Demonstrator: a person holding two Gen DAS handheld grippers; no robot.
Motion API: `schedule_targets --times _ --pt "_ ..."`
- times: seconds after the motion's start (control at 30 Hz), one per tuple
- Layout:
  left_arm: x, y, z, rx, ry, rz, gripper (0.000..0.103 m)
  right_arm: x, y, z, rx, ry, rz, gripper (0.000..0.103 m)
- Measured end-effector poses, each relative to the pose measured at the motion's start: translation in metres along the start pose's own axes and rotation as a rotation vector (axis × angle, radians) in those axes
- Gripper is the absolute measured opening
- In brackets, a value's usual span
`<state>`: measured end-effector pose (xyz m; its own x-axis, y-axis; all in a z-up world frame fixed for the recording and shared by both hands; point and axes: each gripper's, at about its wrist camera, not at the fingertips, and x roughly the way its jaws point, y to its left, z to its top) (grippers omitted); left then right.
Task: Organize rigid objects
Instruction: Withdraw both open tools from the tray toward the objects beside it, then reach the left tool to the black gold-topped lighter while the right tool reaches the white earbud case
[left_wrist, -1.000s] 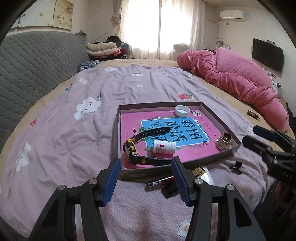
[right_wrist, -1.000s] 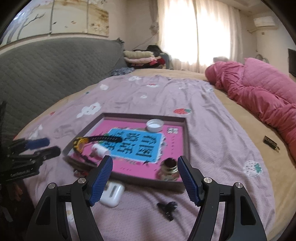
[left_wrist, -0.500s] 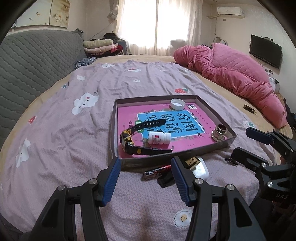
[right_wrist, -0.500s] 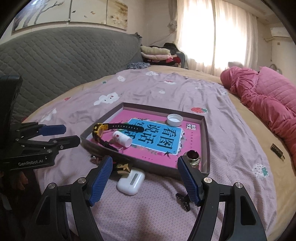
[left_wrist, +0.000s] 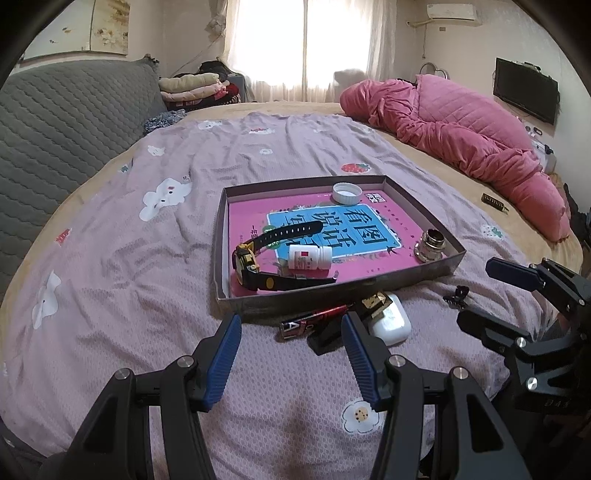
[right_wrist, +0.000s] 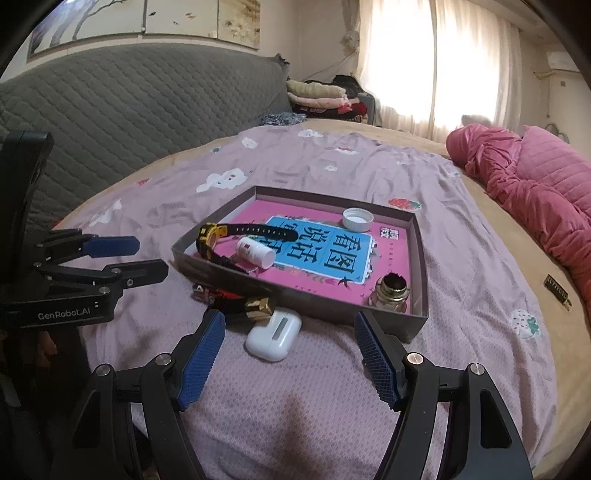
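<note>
The left gripper (left_wrist: 291, 356) fills the bottom of its view, jaws spread wide and empty, above the sheet (left_wrist: 122, 266). The right gripper (right_wrist: 290, 363) is likewise wide open with nothing held. Just past their tips, below frame centre, lie a white case (right_wrist: 274, 334), a gold cube (right_wrist: 258, 307), a battery (left_wrist: 312, 321) and a black clip (left_wrist: 456, 295). The box (left_wrist: 221, 236) at centre holds a watch (left_wrist: 258, 258), pill bottle (left_wrist: 309, 257), white cap (left_wrist: 347, 192) and metal fitting (left_wrist: 431, 244).
</note>
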<state>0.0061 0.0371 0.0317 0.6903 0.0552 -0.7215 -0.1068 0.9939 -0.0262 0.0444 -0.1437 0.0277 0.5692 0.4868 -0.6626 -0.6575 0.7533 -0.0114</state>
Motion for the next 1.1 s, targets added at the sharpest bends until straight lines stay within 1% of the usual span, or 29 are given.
schedule_targets --times 0.17,0.43,0.6,0.83,1.1 --pt "0.007 -0.004 -0.004 0.016 0.028 -0.003 0.056 0.002 0.006 -0.004 -0.010 0.018 0.011 0.074" --pt "0.026 -0.005 -0.009 0.023 0.079 -0.033 0.056 0.016 0.010 -0.009 -0.004 0.059 0.030 0.074" --pt "0.040 0.000 -0.009 0.002 0.114 -0.066 0.056 0.023 0.009 -0.011 0.012 0.078 0.035 0.074" --pt "0.059 0.012 -0.002 -0.030 0.140 -0.090 0.056 0.033 0.005 -0.013 0.040 0.101 0.043 0.074" --pt "0.078 0.021 -0.002 -0.056 0.189 -0.118 0.056 0.044 0.005 -0.015 0.047 0.123 0.054 0.074"
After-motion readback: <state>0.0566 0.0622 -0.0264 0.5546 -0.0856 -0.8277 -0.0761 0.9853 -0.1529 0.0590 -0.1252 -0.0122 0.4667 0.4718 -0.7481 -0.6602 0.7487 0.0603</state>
